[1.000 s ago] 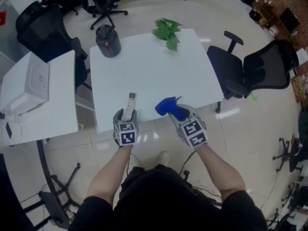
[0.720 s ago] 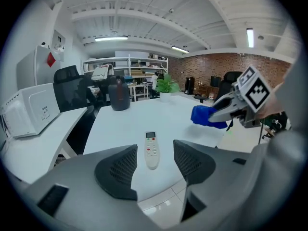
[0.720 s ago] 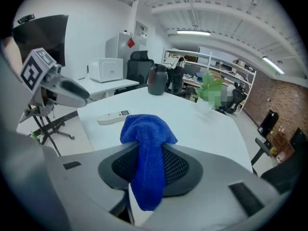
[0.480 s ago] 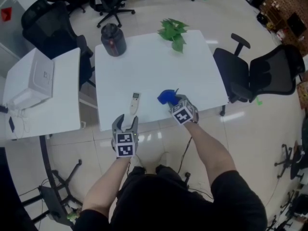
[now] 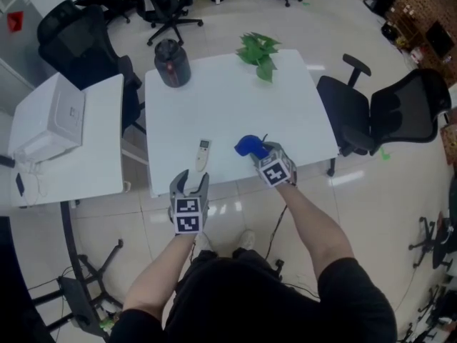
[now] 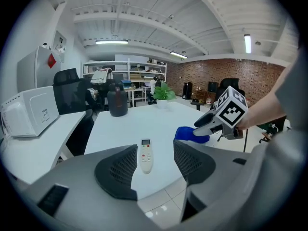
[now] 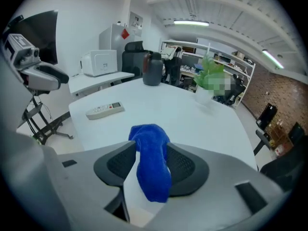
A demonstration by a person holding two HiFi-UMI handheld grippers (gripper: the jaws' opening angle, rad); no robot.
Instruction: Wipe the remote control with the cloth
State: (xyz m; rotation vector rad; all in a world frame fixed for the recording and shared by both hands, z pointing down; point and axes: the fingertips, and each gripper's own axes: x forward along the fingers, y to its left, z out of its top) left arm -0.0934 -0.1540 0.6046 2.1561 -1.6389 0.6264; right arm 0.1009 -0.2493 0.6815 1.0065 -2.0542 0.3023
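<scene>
The white remote control (image 5: pixel 203 154) lies flat on the white table (image 5: pixel 228 98) near its front edge, and it also shows between the jaws' line of sight in the left gripper view (image 6: pixel 145 155). My left gripper (image 5: pixel 189 182) hangs open over the floor, just short of the table edge and apart from the remote. The blue cloth (image 5: pixel 248 146) sits at the front edge to the remote's right. My right gripper (image 5: pixel 260 153) is at the cloth and its jaws are opening. The cloth (image 7: pixel 151 162) stands between them, with a gap beside the left pad.
A black jar (image 5: pixel 171 63) stands at the table's far left corner and a green plant (image 5: pixel 258 50) at the far edge. A black office chair (image 5: pixel 371 116) is right of the table. A white side desk (image 5: pixel 86 170) carrying a white appliance (image 5: pixel 46 127) stands to the left.
My left gripper has drawn back from the remote, off the table edge toward me. The right gripper has moved in over the table's front edge with the cloth.
</scene>
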